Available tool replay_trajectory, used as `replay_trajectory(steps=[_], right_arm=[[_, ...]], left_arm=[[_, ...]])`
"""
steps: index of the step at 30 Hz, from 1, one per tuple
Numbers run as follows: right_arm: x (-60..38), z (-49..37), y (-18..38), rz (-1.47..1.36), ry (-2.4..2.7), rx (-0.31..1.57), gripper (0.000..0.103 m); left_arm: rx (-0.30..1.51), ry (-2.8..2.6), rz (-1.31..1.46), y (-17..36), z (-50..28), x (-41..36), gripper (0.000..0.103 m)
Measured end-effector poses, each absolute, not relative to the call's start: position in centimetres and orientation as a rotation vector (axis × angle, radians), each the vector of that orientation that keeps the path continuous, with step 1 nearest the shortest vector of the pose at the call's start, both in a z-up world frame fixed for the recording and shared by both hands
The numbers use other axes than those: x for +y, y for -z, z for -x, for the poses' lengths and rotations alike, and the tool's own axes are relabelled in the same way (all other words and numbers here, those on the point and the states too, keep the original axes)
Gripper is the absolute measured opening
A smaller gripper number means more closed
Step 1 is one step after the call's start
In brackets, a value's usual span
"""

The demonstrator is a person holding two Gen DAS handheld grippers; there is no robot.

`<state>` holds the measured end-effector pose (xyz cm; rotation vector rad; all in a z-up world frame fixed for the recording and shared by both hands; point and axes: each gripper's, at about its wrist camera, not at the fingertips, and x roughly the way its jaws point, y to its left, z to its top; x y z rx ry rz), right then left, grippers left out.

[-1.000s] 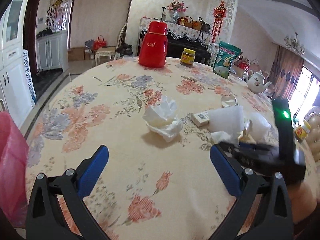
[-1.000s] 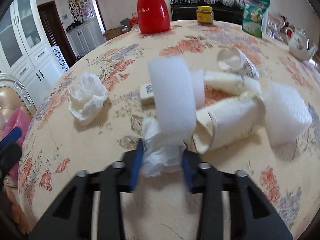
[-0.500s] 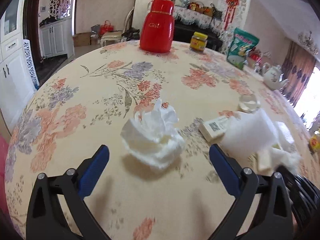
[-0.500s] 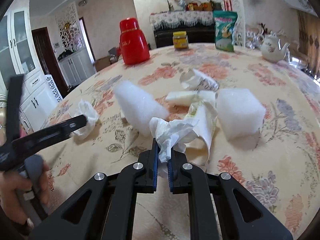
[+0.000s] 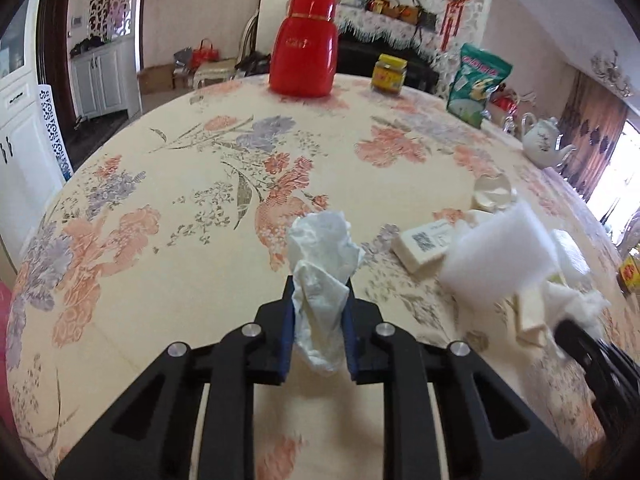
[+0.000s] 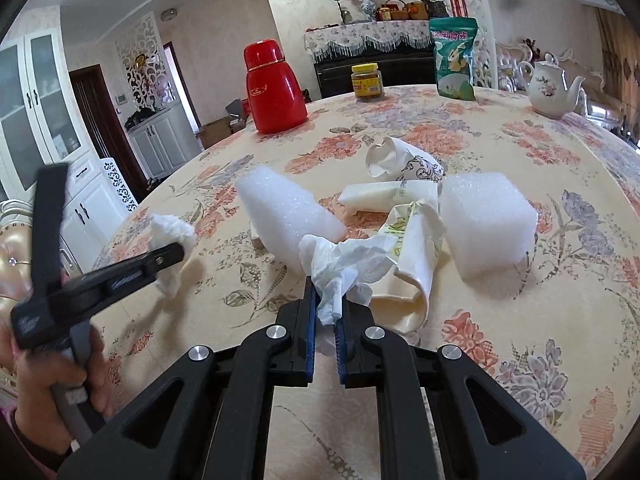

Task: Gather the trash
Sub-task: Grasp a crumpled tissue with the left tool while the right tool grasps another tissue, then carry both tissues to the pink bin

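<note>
- The left gripper [image 5: 319,312] is clenched on a crumpled white tissue [image 5: 322,264]; the blue pads press on both sides of it and its top flares out above the fingertips.
- Seen from the right wrist camera, the same left gripper [image 6: 176,254] reaches in from the left edge, held by a hand [image 6: 60,376], with that tissue [image 6: 172,236] bunched at its tip just above the tablecloth.
- The right gripper [image 6: 325,312] is clamped on a second tissue [image 6: 340,264], a thin twisted strip of it pinched between the blue pads while the rest spreads out ahead.
- Just beyond that tissue lies a flattened cream paper cup [image 6: 412,264], on its side and touching the tissue.
- A long foam block [image 6: 286,212] lies to the left of the cup, and a squarer foam block [image 6: 486,220] sits to its right.
- Behind them are a small white packet [image 6: 384,196] and a crushed patterned paper cup [image 6: 404,160].
- In the left wrist view a small white box with a printed code [image 5: 424,242] lies beside the long foam block [image 5: 500,256].
- All of this sits on a round table with a flowered cloth [image 6: 520,128].
- At the far side stand a red flask [image 6: 272,88], a yellow-lidded jar [image 6: 366,82], a green snack bag [image 6: 454,58] and a white teapot [image 6: 554,84], well apart from the trash.
</note>
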<state>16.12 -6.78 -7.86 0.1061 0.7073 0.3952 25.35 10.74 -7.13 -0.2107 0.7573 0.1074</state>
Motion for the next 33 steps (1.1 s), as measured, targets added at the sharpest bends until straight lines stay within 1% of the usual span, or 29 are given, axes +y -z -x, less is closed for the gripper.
replay_trajectory(steps=[9,18,33], right_arm=[[-6.3,-16.1,7.8,-0.083,-0.406,0.703,0.010],[-5.0,-15.4,7.6,-0.003,-0.379,0.690,0.010],[-4.0,-6.2,6.0,0.049,-0.506,0.659,0.010]], left_arm=[[0.644,-0.059,0.164,4.9,-19.4,8.0,0.020],[0.624,-0.039,0.163,4.5,-16.6,7.6,0.020],[0.549,-0.040,0.112,3.9,-8.4,7.9,0.020]])
